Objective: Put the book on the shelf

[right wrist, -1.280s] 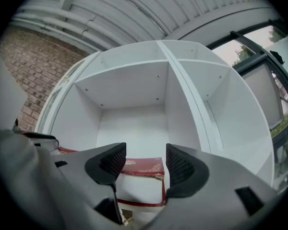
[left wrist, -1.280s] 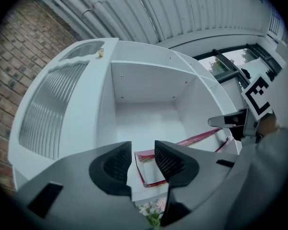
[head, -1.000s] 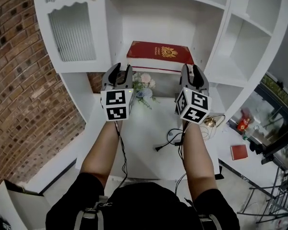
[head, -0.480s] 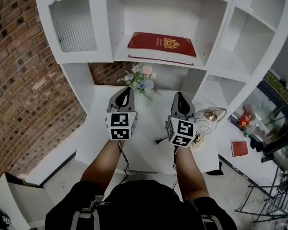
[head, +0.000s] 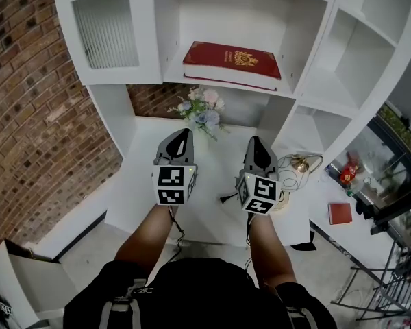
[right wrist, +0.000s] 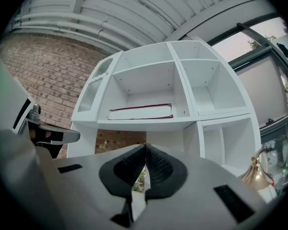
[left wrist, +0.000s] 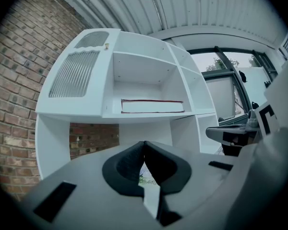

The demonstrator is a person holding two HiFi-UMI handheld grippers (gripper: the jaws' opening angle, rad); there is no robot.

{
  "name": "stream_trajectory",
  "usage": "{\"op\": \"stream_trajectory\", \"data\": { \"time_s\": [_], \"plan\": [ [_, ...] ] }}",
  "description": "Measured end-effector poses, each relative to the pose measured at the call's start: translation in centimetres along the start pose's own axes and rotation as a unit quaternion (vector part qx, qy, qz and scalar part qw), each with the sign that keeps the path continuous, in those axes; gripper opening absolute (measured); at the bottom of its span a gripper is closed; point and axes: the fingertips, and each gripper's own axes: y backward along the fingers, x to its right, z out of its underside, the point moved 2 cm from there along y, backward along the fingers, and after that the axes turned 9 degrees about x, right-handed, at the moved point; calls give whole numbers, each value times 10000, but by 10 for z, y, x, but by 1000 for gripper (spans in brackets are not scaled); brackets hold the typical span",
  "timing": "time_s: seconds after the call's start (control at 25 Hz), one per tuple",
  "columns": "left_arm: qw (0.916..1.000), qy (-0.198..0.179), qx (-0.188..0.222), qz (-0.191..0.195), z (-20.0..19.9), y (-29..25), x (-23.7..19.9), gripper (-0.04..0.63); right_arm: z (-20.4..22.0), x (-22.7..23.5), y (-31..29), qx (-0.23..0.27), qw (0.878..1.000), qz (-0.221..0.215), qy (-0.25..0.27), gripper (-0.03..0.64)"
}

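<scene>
Head view, book [head: 231, 63] flat on shelf [head: 172, 70], left tool [head: 181, 135], right tool [head: 255, 142] closed, empty

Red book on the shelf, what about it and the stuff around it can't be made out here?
- book: cover print too small in the head view; edge-on in both gripper views.
- flowers: in the gripper views, mostly hidden behind the shut left gripper and right gripper.
- ribbed cabinet door: hides whatever is behind it.

A brick wall [head: 27, 115] stands left of a white table [head: 140, 178], daylit windows [left wrist: 221, 63] to the right.
</scene>
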Motion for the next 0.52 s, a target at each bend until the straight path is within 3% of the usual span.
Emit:
{"op": "stream_trajectory", "data": {
  "time_s": [0.52],
  "plan": [
    [9999,7,-37,101,3,4,7,15,5,8,5,-14,9997,54,-225,12]
  ]
}}
